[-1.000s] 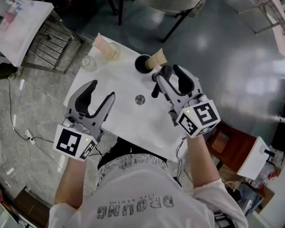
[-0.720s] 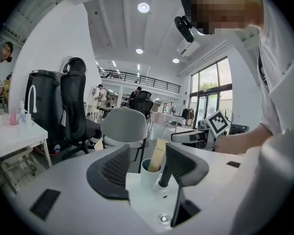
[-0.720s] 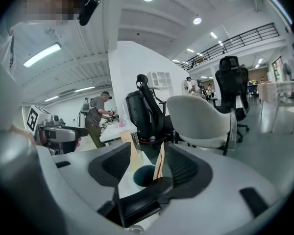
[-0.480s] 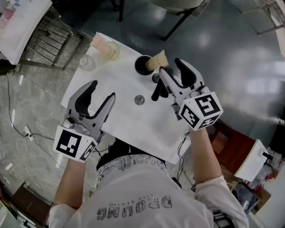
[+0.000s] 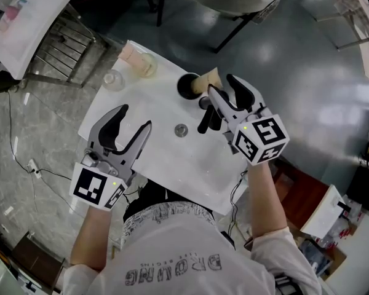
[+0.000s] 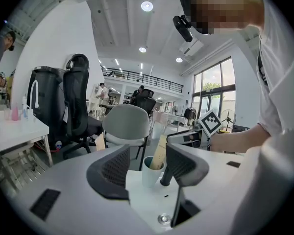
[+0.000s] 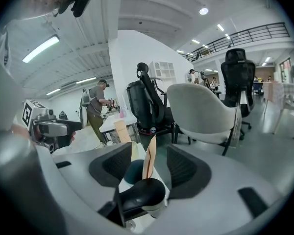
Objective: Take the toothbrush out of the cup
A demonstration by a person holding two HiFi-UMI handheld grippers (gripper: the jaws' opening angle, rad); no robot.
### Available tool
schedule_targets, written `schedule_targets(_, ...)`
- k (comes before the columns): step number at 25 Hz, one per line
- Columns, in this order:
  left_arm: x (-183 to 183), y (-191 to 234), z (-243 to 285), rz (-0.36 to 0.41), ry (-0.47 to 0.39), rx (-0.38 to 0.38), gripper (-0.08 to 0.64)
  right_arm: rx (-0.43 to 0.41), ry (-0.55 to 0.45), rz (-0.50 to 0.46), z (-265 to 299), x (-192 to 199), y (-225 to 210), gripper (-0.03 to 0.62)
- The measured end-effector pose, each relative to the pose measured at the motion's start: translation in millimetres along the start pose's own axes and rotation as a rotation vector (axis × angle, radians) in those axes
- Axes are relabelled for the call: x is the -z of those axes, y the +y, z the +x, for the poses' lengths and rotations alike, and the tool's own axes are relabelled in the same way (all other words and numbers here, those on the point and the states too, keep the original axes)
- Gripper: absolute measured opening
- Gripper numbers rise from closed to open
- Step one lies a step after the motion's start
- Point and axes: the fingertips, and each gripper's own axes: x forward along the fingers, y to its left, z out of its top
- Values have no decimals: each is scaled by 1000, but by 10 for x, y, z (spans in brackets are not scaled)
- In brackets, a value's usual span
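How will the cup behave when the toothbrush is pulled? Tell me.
The cup looks small and light, standing unheld, so it may tip or lift. The toothbrush leans on its rim in a paper-like sleeve, which may flex under the right tongs.

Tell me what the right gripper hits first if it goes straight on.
Most likely the wrapped toothbrush, which stands in the cup right between the open jaws of the right gripper. The black tap sits nearer but lower, so it might brush that; depth is unclear.
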Motion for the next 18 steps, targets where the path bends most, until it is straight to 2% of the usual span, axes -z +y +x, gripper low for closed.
schedule_targets(5, 14, -1, 6, -4, 4, 1, 244, -2, 6, -4, 40, -1, 3, 219)
schedule_targets(18, 33, 20, -31, -13, 4, 1, 244, -5, 25, -31, 68, 3, 28, 149)
